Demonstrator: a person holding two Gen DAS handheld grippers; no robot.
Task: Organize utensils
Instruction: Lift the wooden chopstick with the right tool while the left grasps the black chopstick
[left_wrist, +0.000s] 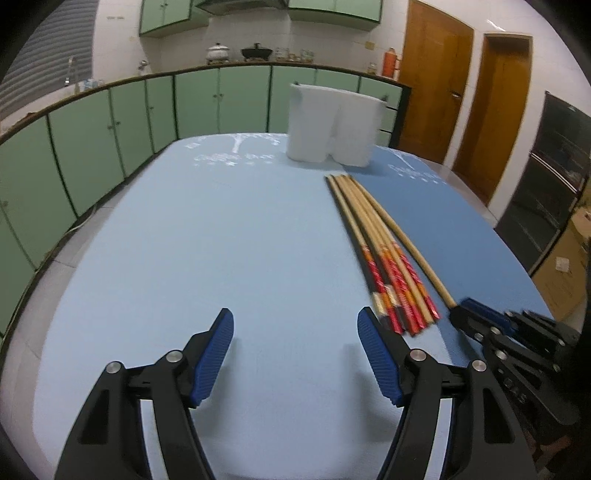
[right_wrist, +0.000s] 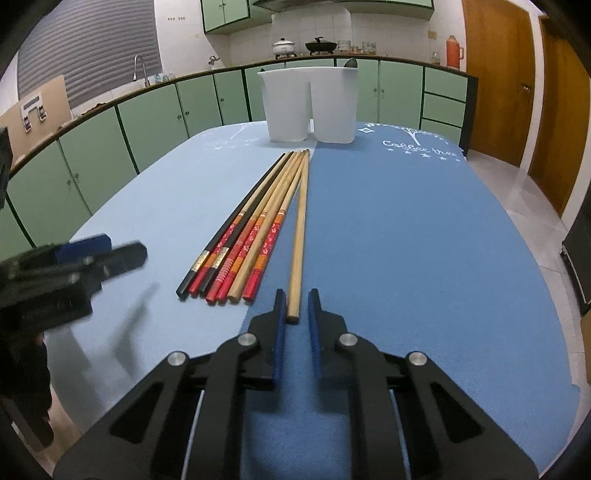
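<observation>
A plain wooden chopstick (right_wrist: 301, 221) lies lengthwise on the blue table cover, a little apart from several red, black and wood chopsticks (right_wrist: 255, 229) laid side by side to its left. My right gripper (right_wrist: 297, 293) has its jaws narrowed around the plain chopstick's near end, and a small gap still shows beside the right pad. In the left wrist view, the same plain chopstick (left_wrist: 402, 240) meets the right gripper (left_wrist: 461, 306) at its tip. My left gripper (left_wrist: 295, 314) stands open over bare light-blue cloth, left of the chopstick bundle (left_wrist: 373, 236), with nothing between its fingers.
A white two-compartment utensil holder (right_wrist: 310, 107) stands at the table's far end, beyond the chopstick tips. The table cover (right_wrist: 406, 240) is light blue on the left and darker blue on the right. Green kitchen cabinets (left_wrist: 110, 129) run behind and to the left, wooden doors (left_wrist: 432, 85) to the right.
</observation>
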